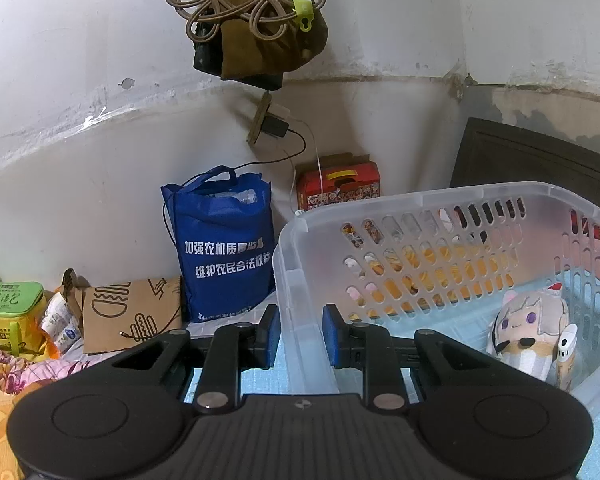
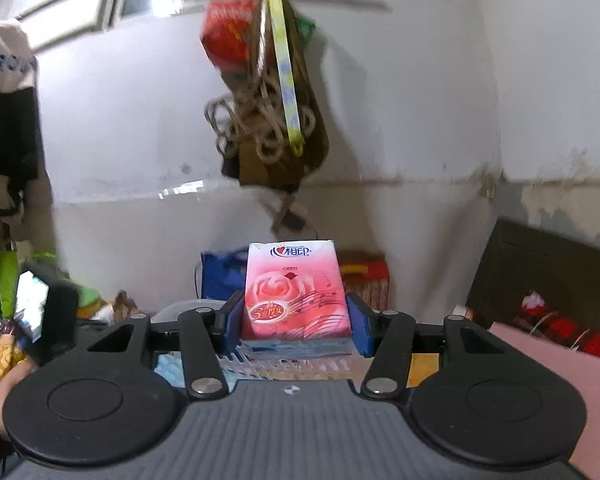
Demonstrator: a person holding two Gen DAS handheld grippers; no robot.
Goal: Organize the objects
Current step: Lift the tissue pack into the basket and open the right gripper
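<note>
Our left gripper was clamped on the clear basket corner wall; our right gripper, above that basket, squeezed the pink tissue pack.

The right gripper is clamping a pink tissue pack between its blue pads, the pack standing upright with its rose print facing the camera. Behind it a blue bag and a red box are sitting against the white wall. A bundle of coiled cord is hanging above, blurred.
</note>
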